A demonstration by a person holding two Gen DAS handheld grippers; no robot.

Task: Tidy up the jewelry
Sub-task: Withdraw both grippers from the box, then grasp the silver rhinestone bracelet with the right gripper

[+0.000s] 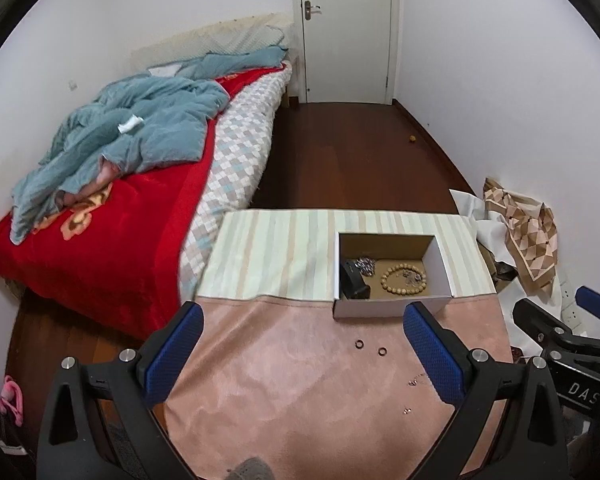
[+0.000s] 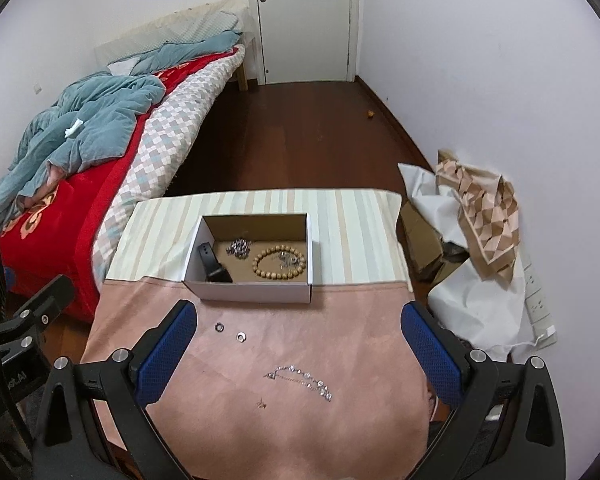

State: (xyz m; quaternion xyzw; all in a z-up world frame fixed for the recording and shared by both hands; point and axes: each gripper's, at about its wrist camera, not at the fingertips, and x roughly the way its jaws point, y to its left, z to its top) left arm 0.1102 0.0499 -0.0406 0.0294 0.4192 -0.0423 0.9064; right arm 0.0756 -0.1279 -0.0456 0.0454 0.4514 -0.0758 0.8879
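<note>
A white cardboard box [image 2: 252,292] [image 1: 380,307] stands on the cloth-covered table and holds a wooden bead bracelet [image 2: 278,265] [image 1: 404,279], a black watch strap [image 2: 214,264] [image 1: 354,280] and a silver chain pile [image 2: 238,247]. Two small rings [image 2: 220,327] [image 2: 242,336] [image 1: 359,344] lie on the pink cloth in front of the box. A silver necklace [image 2: 300,380] and a tiny earring [image 2: 262,403] lie nearer, between the right gripper's fingers. The left gripper [image 1: 306,352] and the right gripper [image 2: 300,354] both hover open above the cloth, holding nothing.
The pink cloth [image 2: 280,432] covers the near table, a striped cloth [image 2: 352,232] the far part. A bed with red and blue bedding [image 1: 112,184] stands at the left. Crumpled paper and a patterned scarf [image 2: 480,208] lie at the right by the wall. Dark wooden floor [image 2: 300,136] leads to a door.
</note>
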